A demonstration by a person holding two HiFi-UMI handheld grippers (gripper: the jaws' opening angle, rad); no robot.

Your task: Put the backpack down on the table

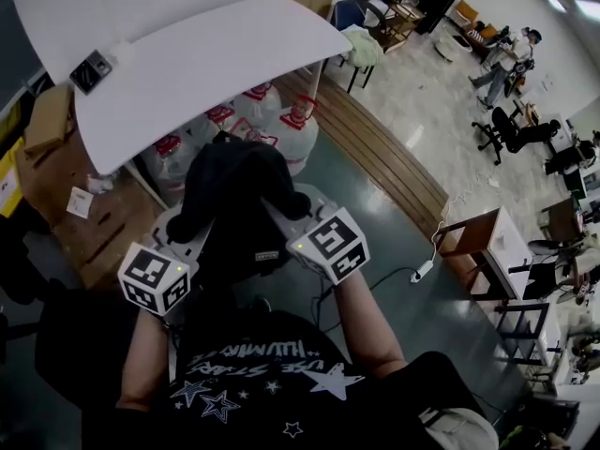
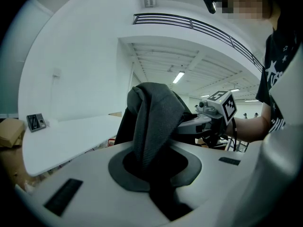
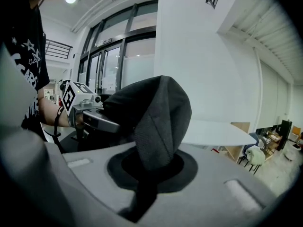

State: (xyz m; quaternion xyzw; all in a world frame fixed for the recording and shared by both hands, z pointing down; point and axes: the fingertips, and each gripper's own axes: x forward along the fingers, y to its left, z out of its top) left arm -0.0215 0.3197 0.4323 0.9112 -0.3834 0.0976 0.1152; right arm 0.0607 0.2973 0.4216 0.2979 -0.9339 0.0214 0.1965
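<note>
A black backpack (image 1: 234, 195) hangs in the air between both grippers, in front of the near edge of the white table (image 1: 206, 64). My left gripper (image 1: 187, 225) is shut on a fold of its dark fabric (image 2: 151, 126), which rises out of the closed jaws. My right gripper (image 1: 284, 212) is shut on another fold of the backpack (image 3: 158, 122). In the left gripper view, the right gripper (image 2: 215, 110) shows across the bag, and the right gripper view shows the left gripper (image 3: 80, 103) the same way. The fingertips are hidden under the fabric in the head view.
A small dark device (image 1: 91, 71) lies on the table's left end. Water jugs (image 1: 272, 120) stand under the table. Cardboard boxes (image 1: 47, 120) sit at the left. A white cable with a plug (image 1: 422, 270) lies on the floor to my right, beside a brown desk (image 1: 478, 237).
</note>
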